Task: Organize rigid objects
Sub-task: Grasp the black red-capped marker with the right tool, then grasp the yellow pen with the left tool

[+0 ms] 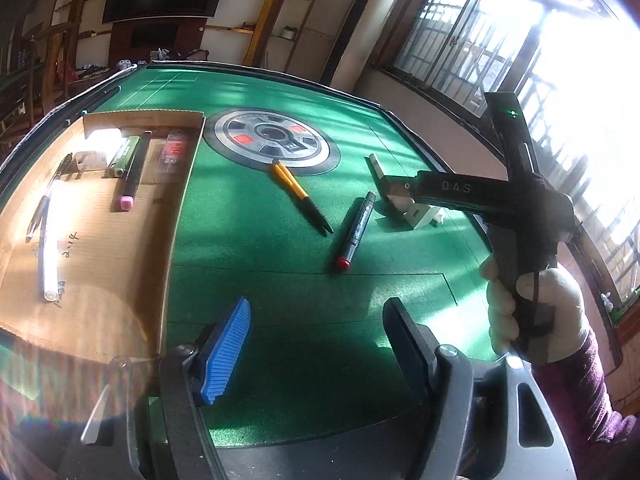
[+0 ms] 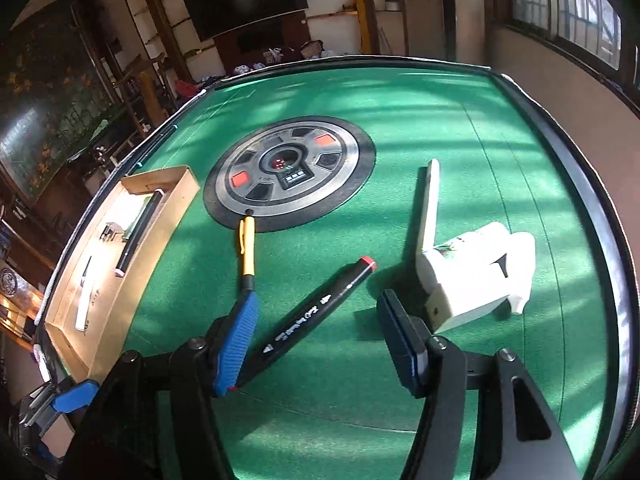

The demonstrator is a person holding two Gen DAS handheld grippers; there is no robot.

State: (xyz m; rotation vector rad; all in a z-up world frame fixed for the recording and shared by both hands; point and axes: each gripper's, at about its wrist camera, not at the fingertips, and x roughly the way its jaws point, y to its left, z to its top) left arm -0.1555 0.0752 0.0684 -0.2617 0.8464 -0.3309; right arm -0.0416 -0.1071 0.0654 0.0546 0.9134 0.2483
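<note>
Right tongs (image 2: pixel 316 336) wide, empty, over black marker (image 2: pixel 316 314); left tongs (image 1: pixel 316 344) wide, empty. Risk: off-centre closure rolling marker toward yellow pen (image 2: pixel 247 248).

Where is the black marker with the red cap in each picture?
Left wrist view: the black marker lies right of centre on the green table, red cap nearest the camera, beside the yellow pen.
Right wrist view: the marker lies low in the middle, red cap pointing away, between the open fingers of the right gripper.
Shared landmark: the round grey dial.
</note>
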